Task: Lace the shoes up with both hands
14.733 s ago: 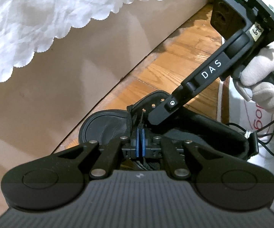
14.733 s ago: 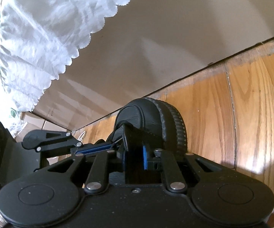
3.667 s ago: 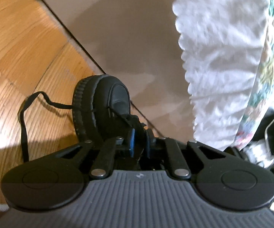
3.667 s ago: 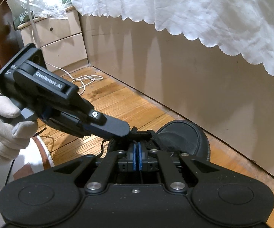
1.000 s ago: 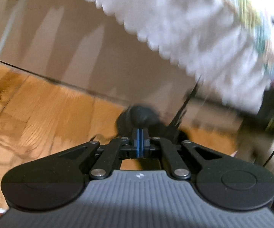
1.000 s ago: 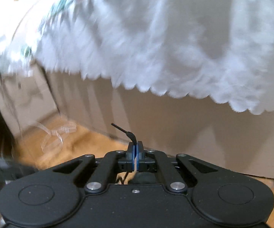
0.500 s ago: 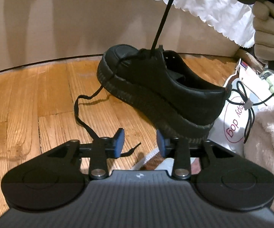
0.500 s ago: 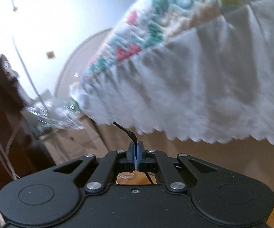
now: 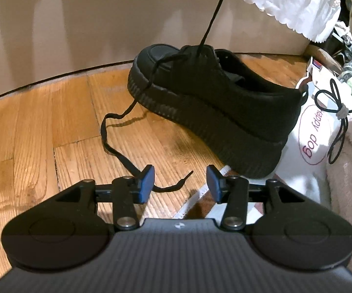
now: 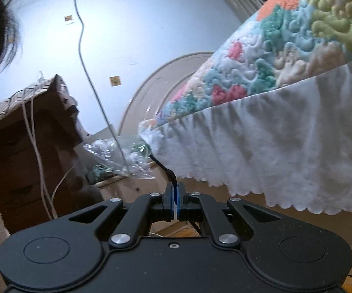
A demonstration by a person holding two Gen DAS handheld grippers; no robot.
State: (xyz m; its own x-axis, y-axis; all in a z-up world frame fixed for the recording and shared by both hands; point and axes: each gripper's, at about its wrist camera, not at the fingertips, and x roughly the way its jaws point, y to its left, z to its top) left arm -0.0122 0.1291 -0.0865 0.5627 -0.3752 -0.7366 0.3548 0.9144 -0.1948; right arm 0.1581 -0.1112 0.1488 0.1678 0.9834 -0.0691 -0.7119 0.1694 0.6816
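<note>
The black platform shoe (image 9: 212,102) rests on the wooden floor (image 9: 54,127) close to the bed's cardboard-coloured base (image 9: 78,24), toe toward that base, heel propped on a white bag (image 9: 307,131) at the floor's right side. It looks heavy-soled and stiff, so it should stay put under a moderate pull — though a hard tug could tip or drag it. The lace is the soft part: flat, limp, light, likely to slide between pads unless pinched firmly. One lace end (image 9: 215,12) runs taut up from the eyelets out of view; the right gripper (image 10: 175,202) has its pads pressed together on a short black lace tip (image 10: 166,168) sticking up above them, presumably that same strand. The free lace end (image 9: 117,141) snakes slack across the floor, its stiffened tip lying just in front of the left gripper (image 9: 179,183), whose jaws stand wide apart and empty. That stiff tip — the aglet — is the best place to take hold, since it will thread an eyelet without buckling.
</note>
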